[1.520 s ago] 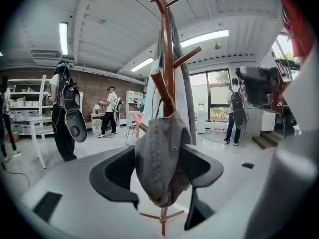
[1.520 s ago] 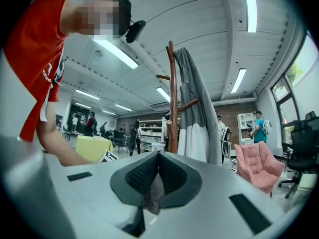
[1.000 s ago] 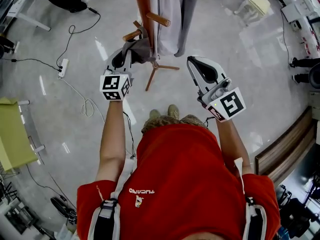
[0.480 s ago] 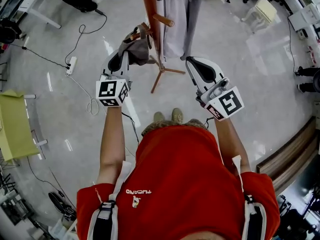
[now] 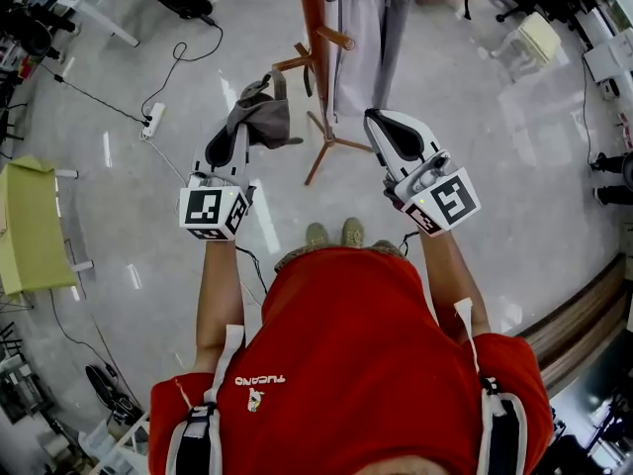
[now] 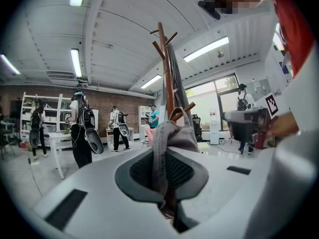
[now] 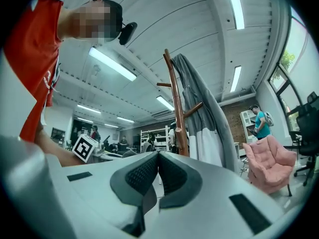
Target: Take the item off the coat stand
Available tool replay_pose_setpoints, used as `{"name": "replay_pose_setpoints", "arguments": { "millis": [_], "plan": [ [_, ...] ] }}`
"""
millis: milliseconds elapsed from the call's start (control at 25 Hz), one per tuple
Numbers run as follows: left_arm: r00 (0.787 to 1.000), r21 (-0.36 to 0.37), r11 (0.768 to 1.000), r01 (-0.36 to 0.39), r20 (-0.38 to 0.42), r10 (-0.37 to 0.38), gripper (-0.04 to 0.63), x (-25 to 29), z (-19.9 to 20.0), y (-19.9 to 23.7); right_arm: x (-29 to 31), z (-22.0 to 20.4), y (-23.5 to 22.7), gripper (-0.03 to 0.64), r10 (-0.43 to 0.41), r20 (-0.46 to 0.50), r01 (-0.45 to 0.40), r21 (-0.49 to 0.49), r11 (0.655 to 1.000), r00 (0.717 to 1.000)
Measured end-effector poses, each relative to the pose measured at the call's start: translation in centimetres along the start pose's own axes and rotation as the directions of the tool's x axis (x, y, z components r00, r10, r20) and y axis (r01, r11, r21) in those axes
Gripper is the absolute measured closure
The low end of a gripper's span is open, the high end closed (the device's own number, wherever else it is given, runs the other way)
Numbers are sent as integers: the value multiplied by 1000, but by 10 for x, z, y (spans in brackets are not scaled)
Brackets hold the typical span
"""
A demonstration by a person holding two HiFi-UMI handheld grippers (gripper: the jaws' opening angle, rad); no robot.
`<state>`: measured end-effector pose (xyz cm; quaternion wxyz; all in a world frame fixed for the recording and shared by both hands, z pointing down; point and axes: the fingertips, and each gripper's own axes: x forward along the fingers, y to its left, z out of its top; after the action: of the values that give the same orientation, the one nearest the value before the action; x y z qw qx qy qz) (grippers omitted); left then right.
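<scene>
A wooden coat stand (image 5: 315,23) rises ahead of me, with a grey and white coat (image 5: 361,28) hanging on its far side. My left gripper (image 5: 243,129) is shut on a grey fabric item (image 5: 261,117) with a strap loop, held left of the pole just below a lower peg (image 5: 292,64). In the left gripper view the grey fabric (image 6: 172,133) is pinched between the pads of my left gripper (image 6: 164,151), with the stand (image 6: 163,68) behind it. My right gripper (image 5: 374,119) is shut and holds nothing; it points at the stand (image 7: 175,98) and coat (image 7: 204,113).
The stand's splayed feet (image 5: 331,146) rest on the shiny floor. A power strip with cable (image 5: 151,119) lies at the left, near a green table (image 5: 30,226). A pink armchair (image 7: 269,163) and white stool (image 5: 539,36) stand at the right. People (image 6: 82,128) stand farther off.
My left gripper has drawn the grey item down and to the left, away from the lower peg and the pole. The right gripper has barely moved.
</scene>
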<state>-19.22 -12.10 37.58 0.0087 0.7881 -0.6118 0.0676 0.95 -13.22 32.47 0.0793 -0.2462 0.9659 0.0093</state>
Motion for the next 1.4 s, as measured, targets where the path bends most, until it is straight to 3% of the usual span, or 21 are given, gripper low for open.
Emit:
{"name": "replay_pose_setpoints", "arguments": {
  "millis": [320, 680, 1400],
  "plan": [
    [998, -83, 995, 50, 35, -48, 572, -24, 26, -26, 2, 0, 15, 594, 34, 2, -34, -4, 999, 999],
    [998, -43, 997, 57, 41, -55, 572, -32, 35, -38, -11, 2, 23, 594, 31, -13, -31, -36, 999, 999],
    [999, -37, 999, 35, 42, -33, 572, -39, 33, -33, -12, 3, 23, 594, 36, -10, -36, -42, 998, 999]
  ]
}}
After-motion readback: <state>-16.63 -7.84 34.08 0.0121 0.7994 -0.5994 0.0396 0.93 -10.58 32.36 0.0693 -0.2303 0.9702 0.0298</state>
